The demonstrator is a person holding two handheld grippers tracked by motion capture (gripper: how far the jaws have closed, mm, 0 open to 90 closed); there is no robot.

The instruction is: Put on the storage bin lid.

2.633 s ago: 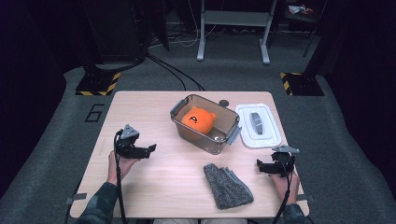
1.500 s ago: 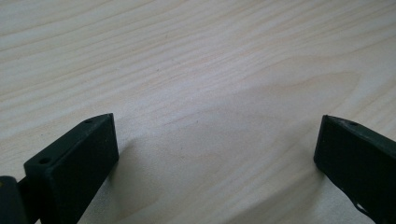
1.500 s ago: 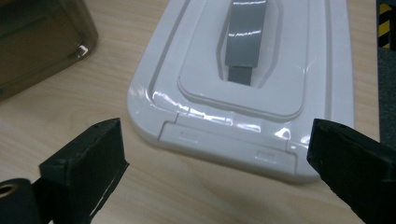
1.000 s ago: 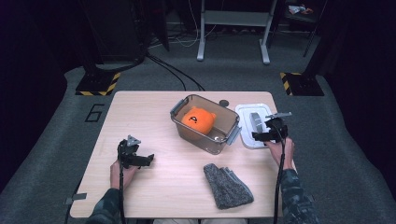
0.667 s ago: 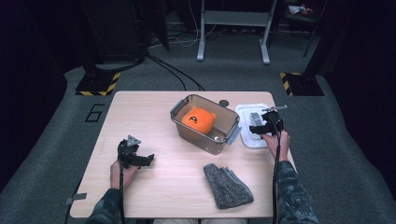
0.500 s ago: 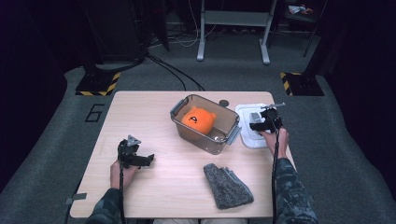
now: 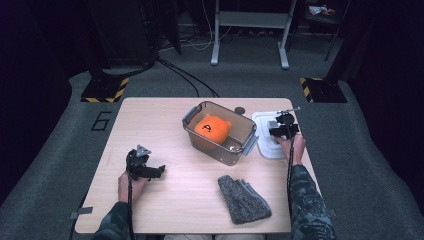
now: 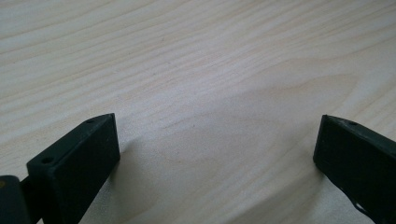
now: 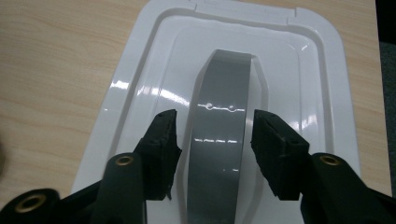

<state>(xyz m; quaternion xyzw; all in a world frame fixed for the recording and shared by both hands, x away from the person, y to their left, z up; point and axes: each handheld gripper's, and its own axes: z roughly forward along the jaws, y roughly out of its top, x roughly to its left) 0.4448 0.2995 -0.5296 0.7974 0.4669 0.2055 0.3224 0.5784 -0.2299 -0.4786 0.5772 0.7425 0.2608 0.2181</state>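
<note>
While the left gripper rests low over the bare table at the left, jaws spread wide with nothing between them, the clear bin with the orange toy sits mid-table. Right gripper straddles the grey handle of the white lid; jaws have just been closing, pads near the handle's sides, contact unclear.

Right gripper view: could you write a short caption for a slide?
Right gripper, jaws closing astride the grey handle of the white lid on the wooden table.
</note>
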